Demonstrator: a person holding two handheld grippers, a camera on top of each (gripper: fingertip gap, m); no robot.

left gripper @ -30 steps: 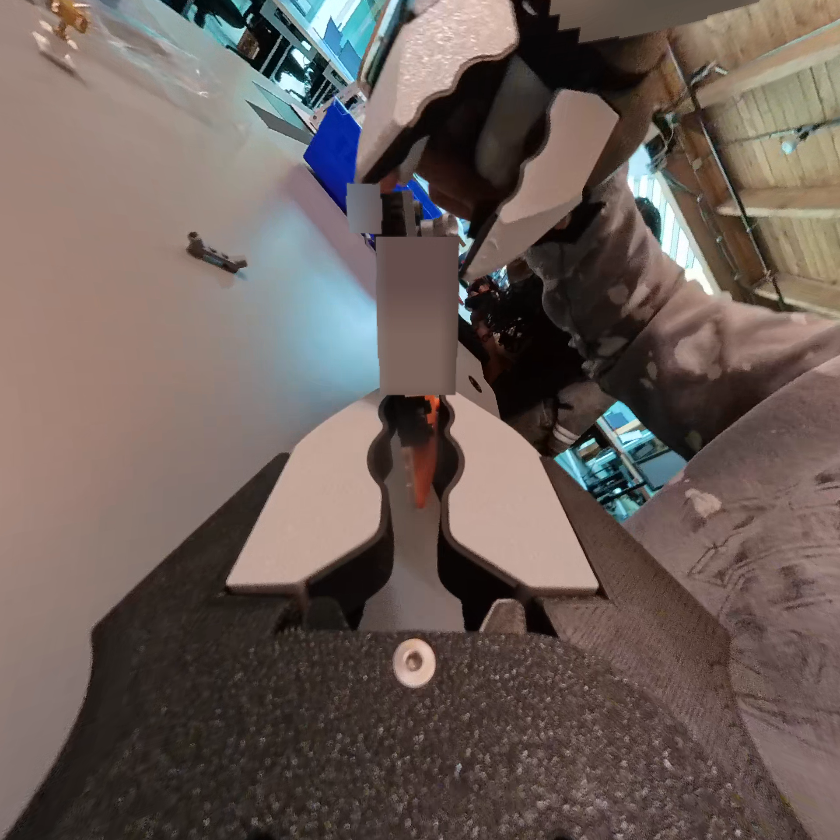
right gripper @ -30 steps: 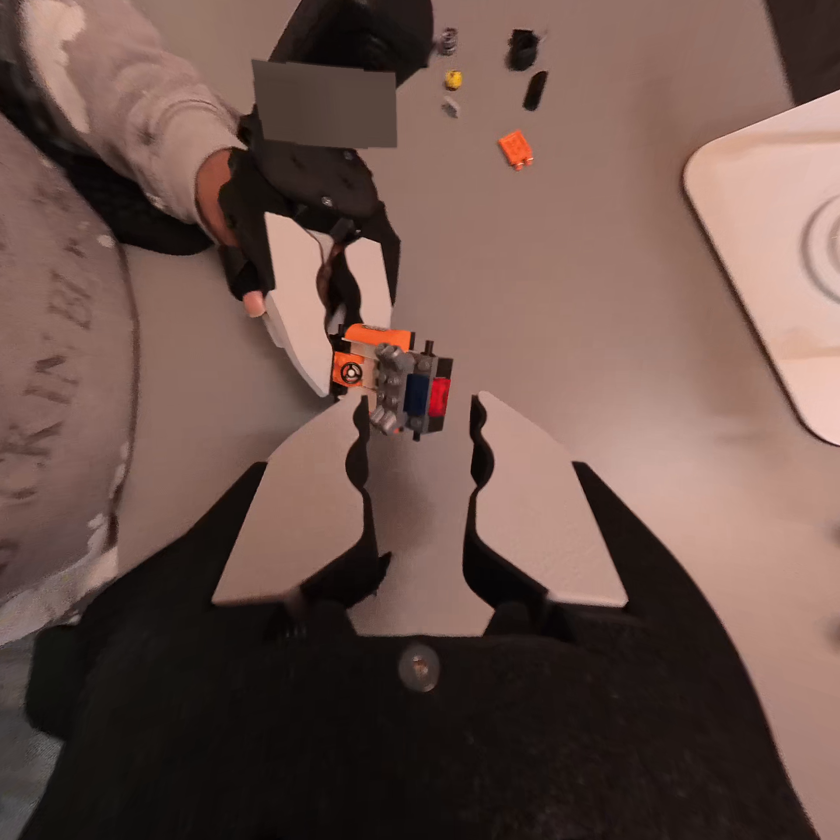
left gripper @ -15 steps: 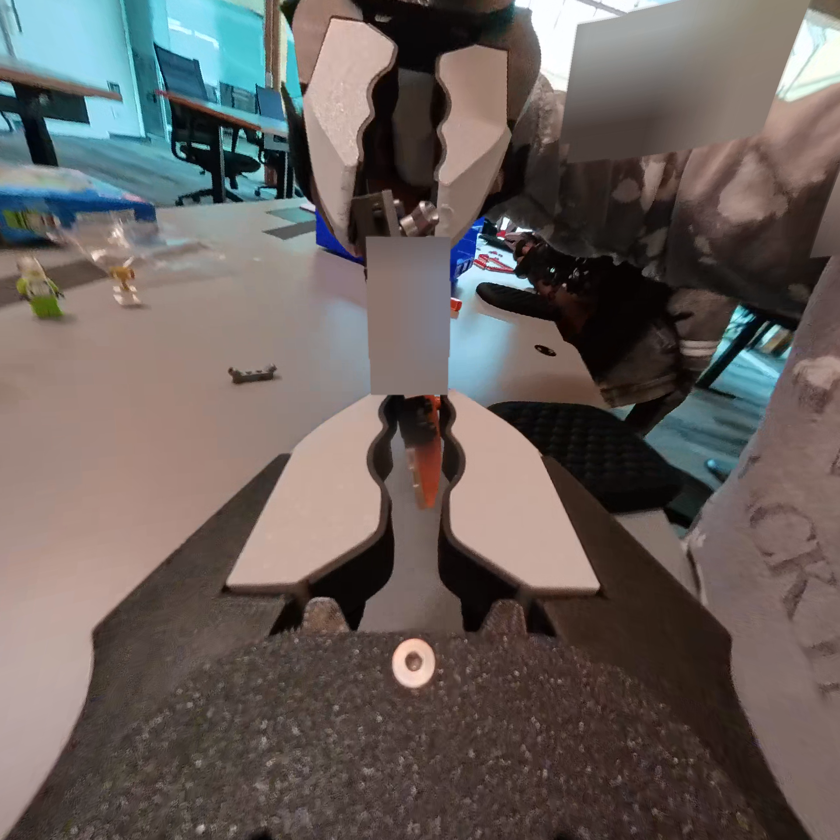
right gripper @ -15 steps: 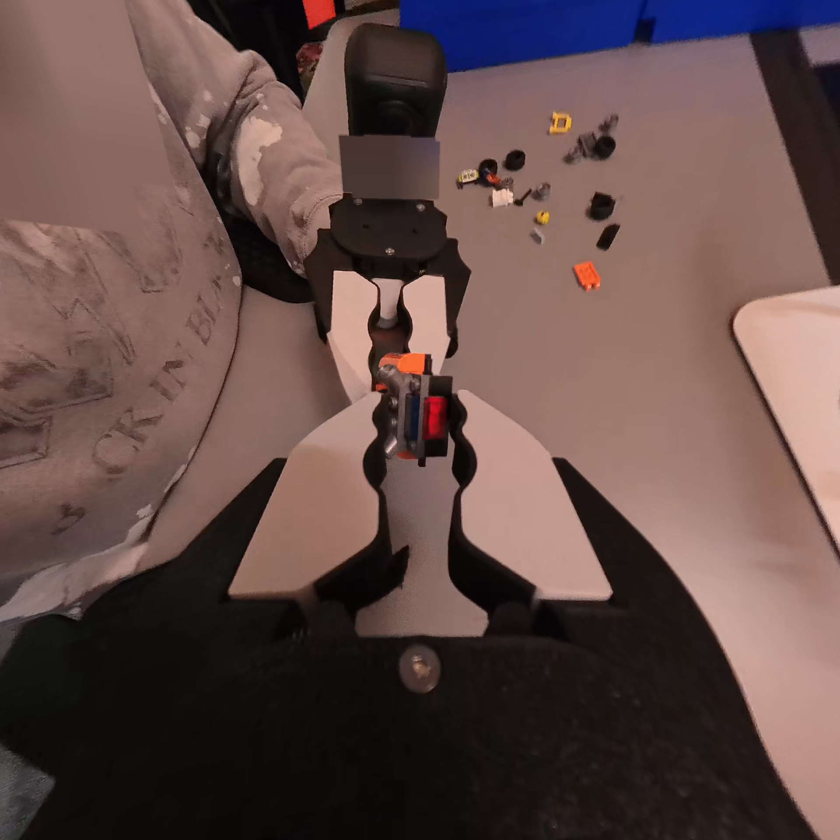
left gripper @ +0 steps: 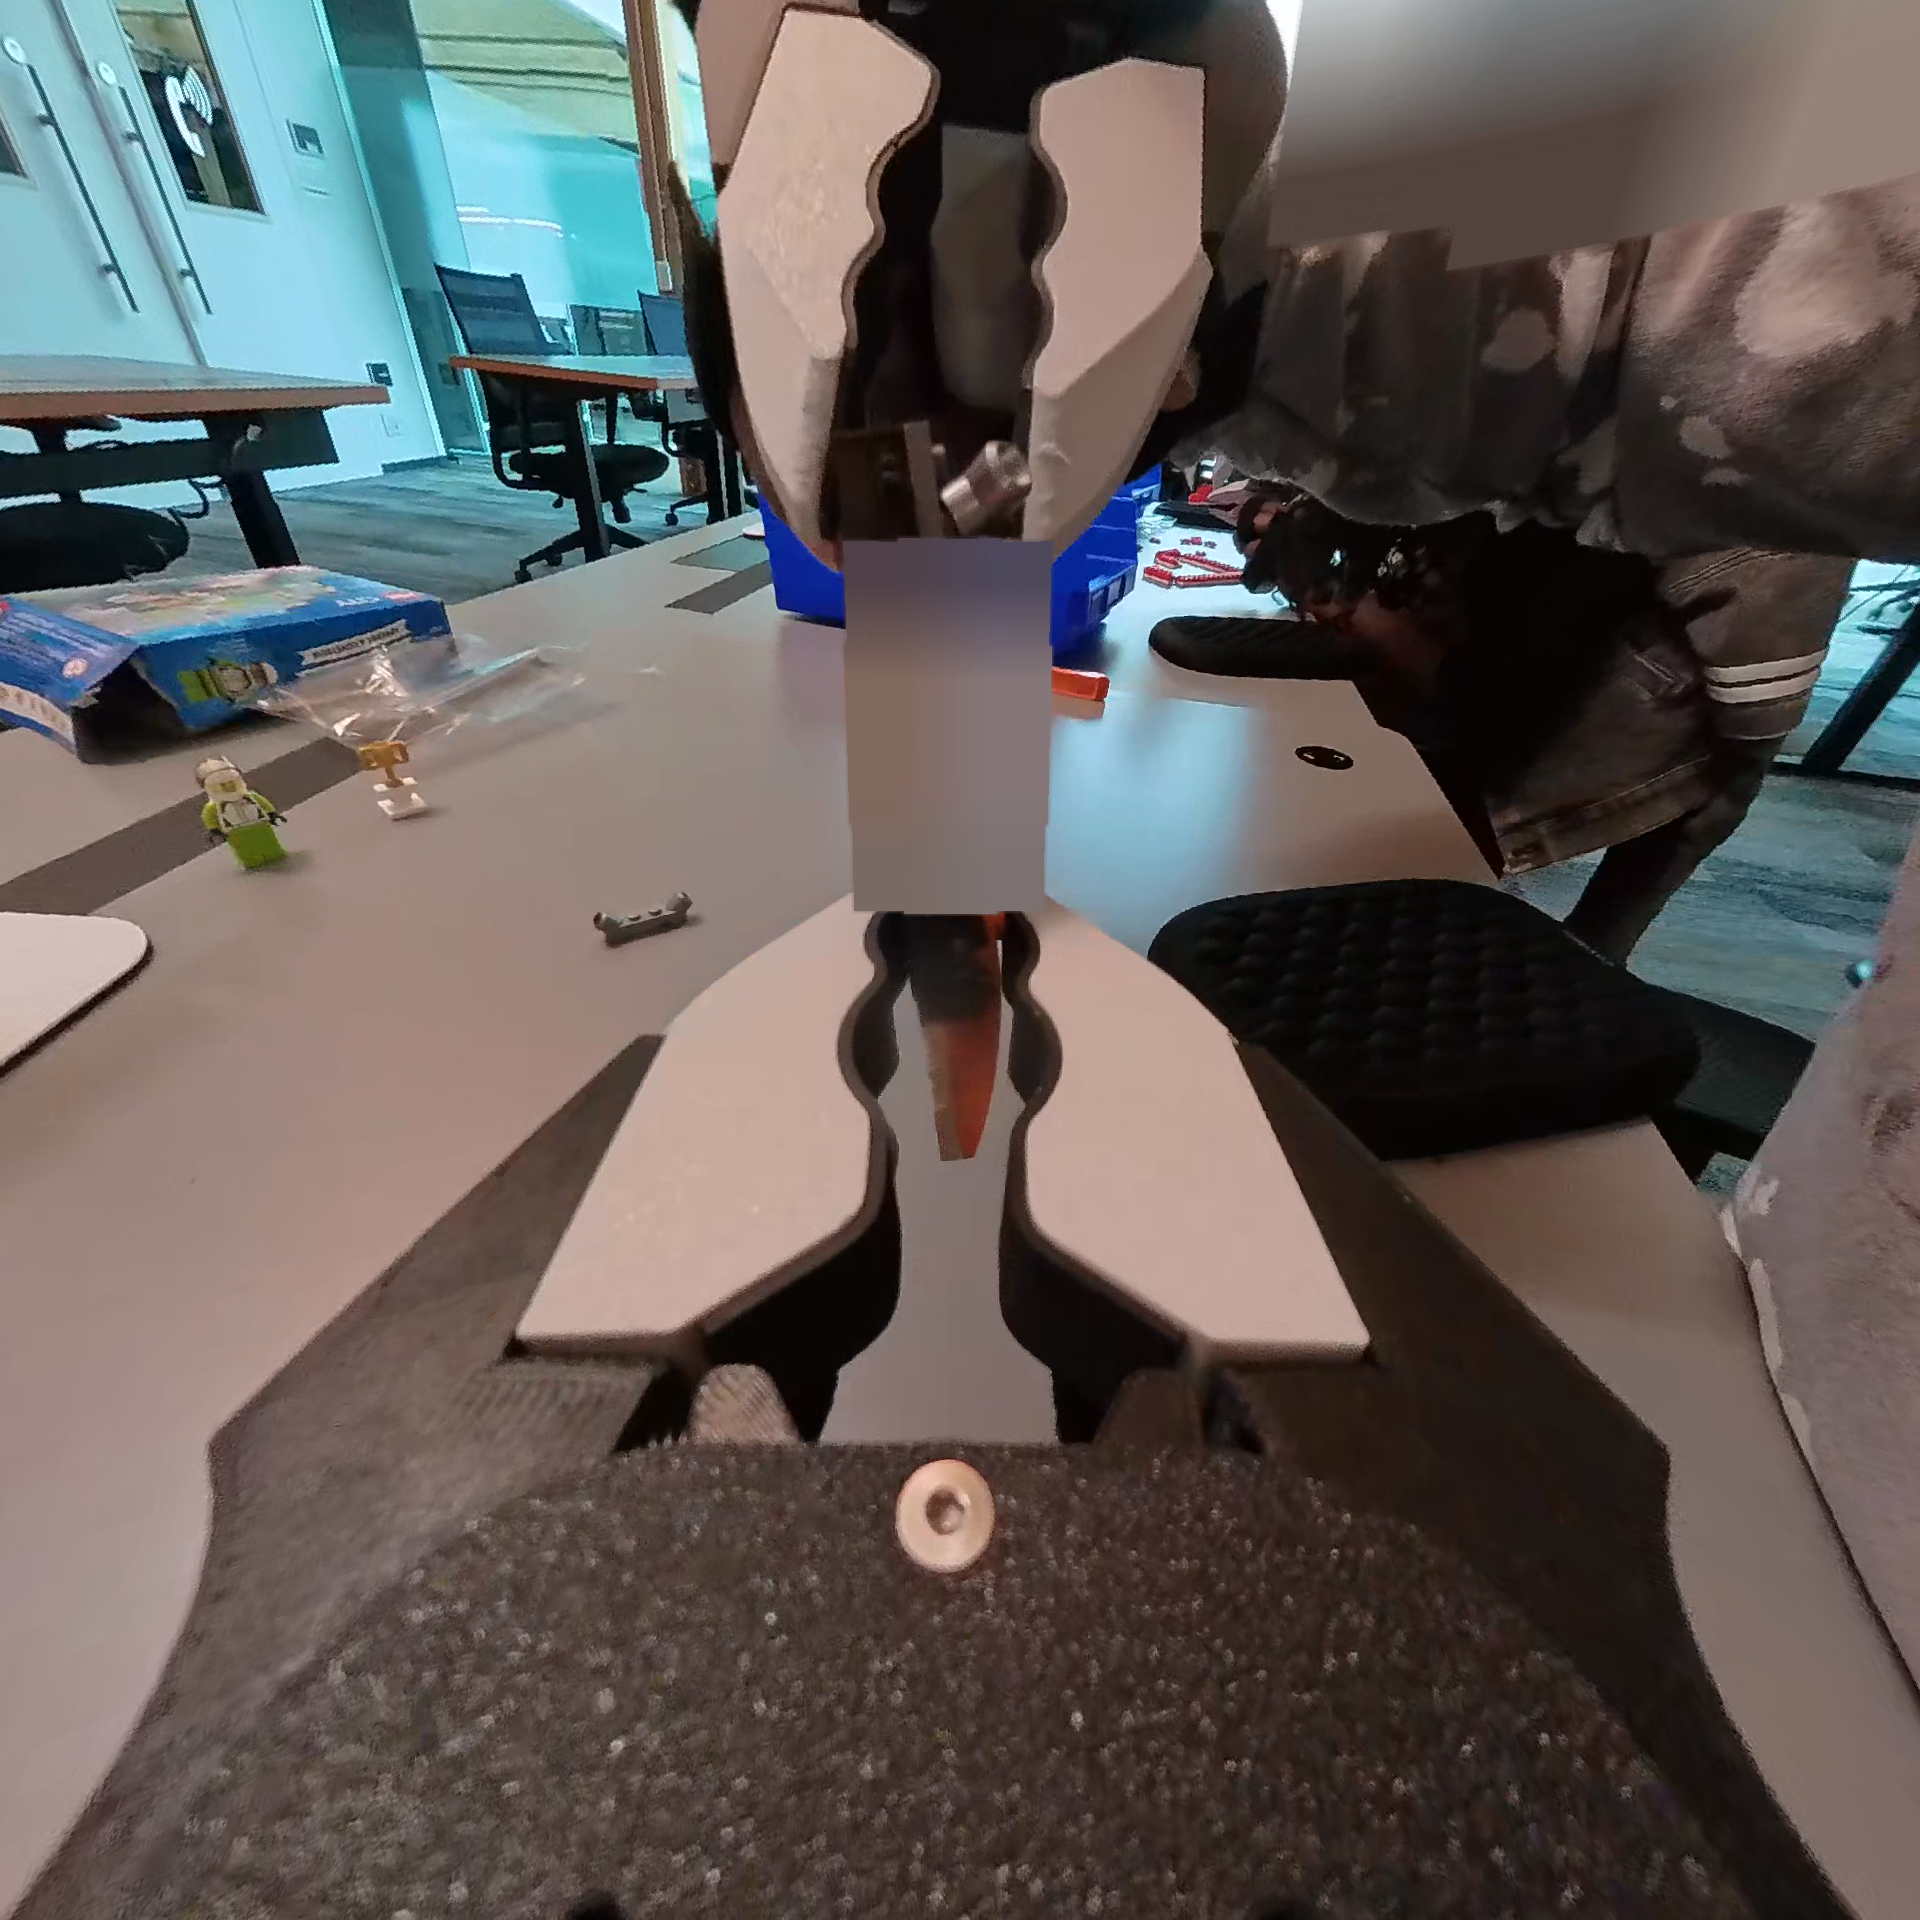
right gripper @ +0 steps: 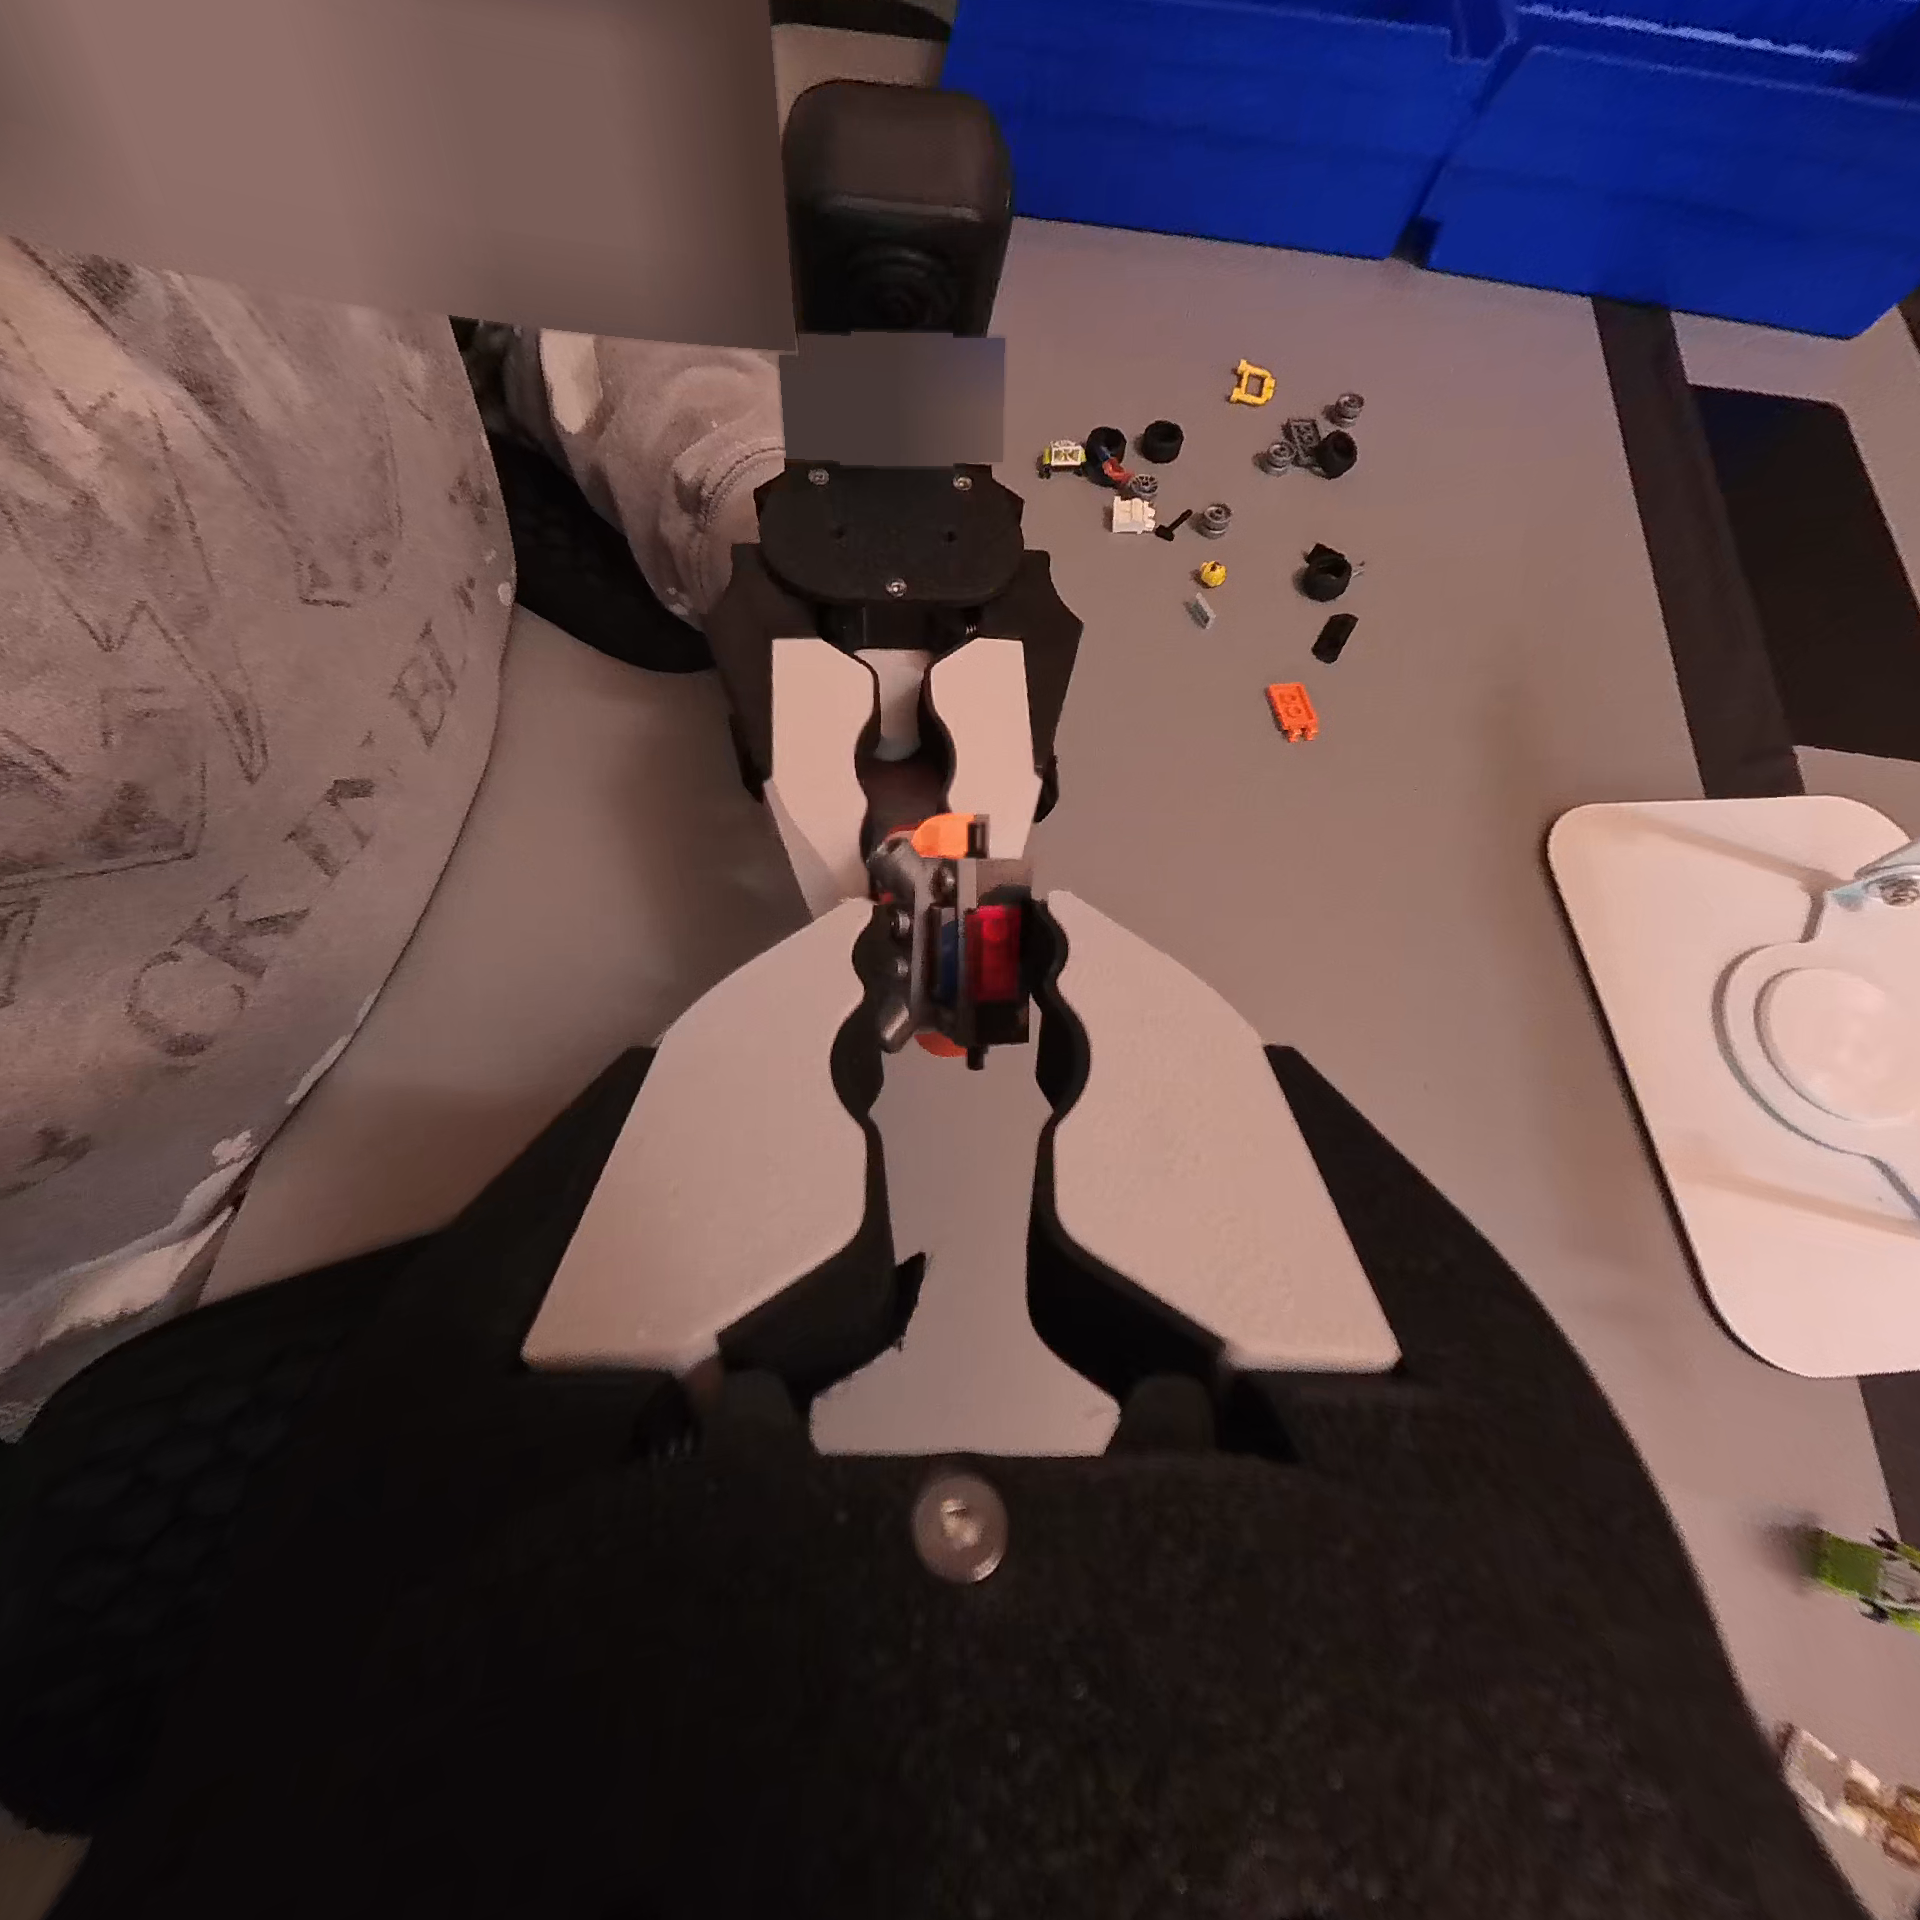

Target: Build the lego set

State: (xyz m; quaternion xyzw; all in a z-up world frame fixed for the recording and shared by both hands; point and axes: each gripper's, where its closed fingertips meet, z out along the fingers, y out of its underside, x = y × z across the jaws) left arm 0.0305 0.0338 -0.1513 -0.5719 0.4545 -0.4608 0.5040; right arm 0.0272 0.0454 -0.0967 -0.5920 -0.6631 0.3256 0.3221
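Left gripper (right gripper: 902,831) and right gripper (right gripper: 956,971), tip to tip, both clamp lego model (right gripper: 951,961) above bare table (right gripper: 1299,935).

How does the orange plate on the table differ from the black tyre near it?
The orange plate is flat, rectangular and bright, lying nearest the grippers. The black tyre is round, dark and sits higher off the table, farther back among the scattered parts. Both lie loose, untouched by either gripper.
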